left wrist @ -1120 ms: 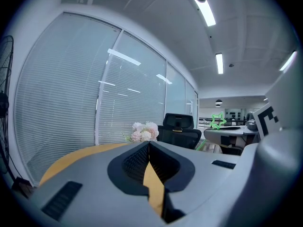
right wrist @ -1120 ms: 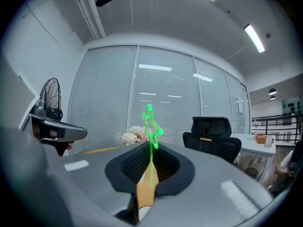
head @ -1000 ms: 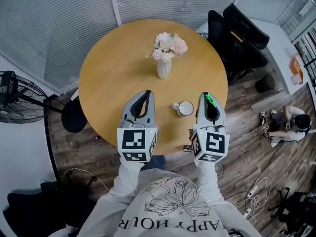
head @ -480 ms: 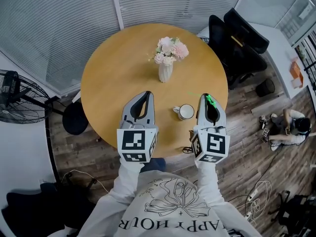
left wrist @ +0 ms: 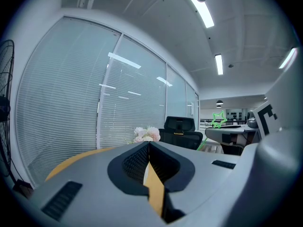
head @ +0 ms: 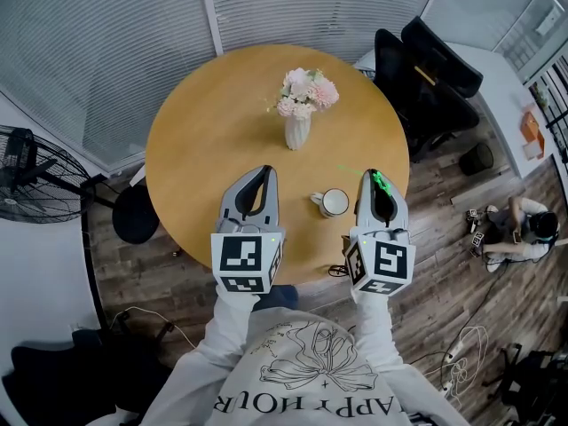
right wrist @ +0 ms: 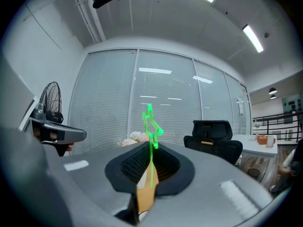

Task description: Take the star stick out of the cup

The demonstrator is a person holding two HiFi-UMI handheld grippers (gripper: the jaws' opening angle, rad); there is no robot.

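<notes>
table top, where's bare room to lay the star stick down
The widest bare patch of the table is its left half, between the vase and the left rim. A smaller one lies right of the vase. Crowded: the near edge, where the cup sits between the left tool and right tool.

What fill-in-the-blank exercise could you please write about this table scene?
1. The right hand-held gripper is shut on the star stick, which is ____ in colour.
2. The left hand-held gripper is shut and holds ____.
3. The vase on the table holds ____.
4. The cup stands ____ the two hand-held grippers.
Missing words: green; nothing; flowers; between.
</notes>
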